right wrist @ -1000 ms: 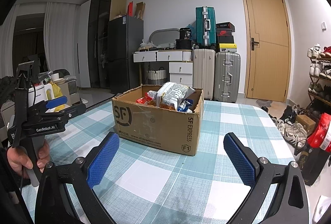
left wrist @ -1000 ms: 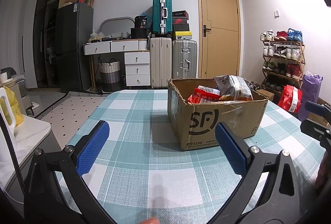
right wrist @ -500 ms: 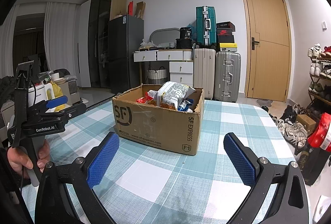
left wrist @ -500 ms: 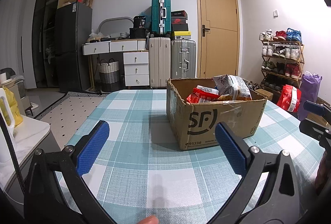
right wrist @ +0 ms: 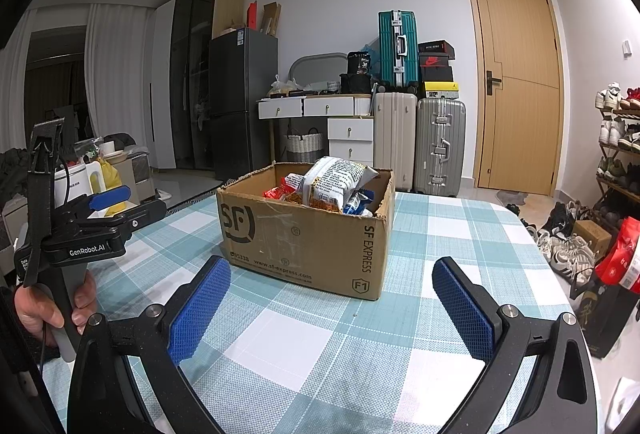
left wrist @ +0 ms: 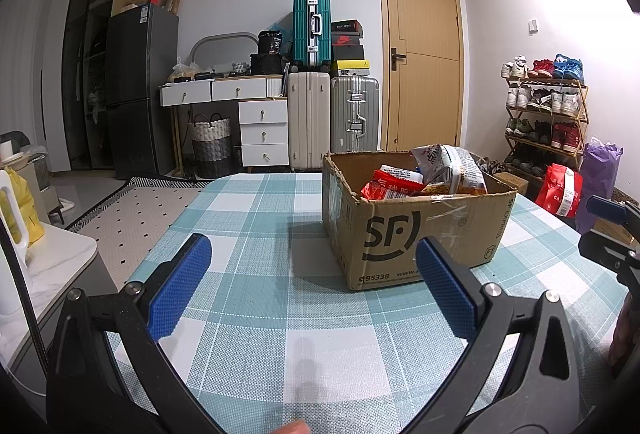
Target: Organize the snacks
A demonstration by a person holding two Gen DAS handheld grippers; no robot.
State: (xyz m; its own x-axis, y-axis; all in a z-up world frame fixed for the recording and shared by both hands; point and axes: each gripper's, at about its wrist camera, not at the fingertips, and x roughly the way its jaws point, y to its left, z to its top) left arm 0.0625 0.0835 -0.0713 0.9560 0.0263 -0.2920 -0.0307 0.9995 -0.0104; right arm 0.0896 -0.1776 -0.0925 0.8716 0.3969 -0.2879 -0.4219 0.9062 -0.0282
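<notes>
A brown cardboard box (left wrist: 420,230) (right wrist: 304,234) stands open on the checked tablecloth, filled with several snack bags: a red bag (left wrist: 390,187) and a large grey-white bag (left wrist: 452,169) (right wrist: 334,181) sticking up. My left gripper (left wrist: 312,270) hovers open over the cloth, short of the box and to its left, with nothing between its blue pads. My right gripper (right wrist: 332,294) is open too, empty, facing the box's near corner. In the right wrist view a hand holds the left gripper's handle (right wrist: 72,246) at the left.
The table (left wrist: 260,314) has bare cloth in front of and left of the box. Behind it stand suitcases (left wrist: 310,93), a white drawer desk (left wrist: 240,113), a dark fridge (left wrist: 140,89) and a wooden door (left wrist: 424,61). A shoe rack (left wrist: 544,113) and bags sit at the right.
The left wrist view has shifted very slightly, so the box sits a touch further left. Both grippers stay open and empty.
</notes>
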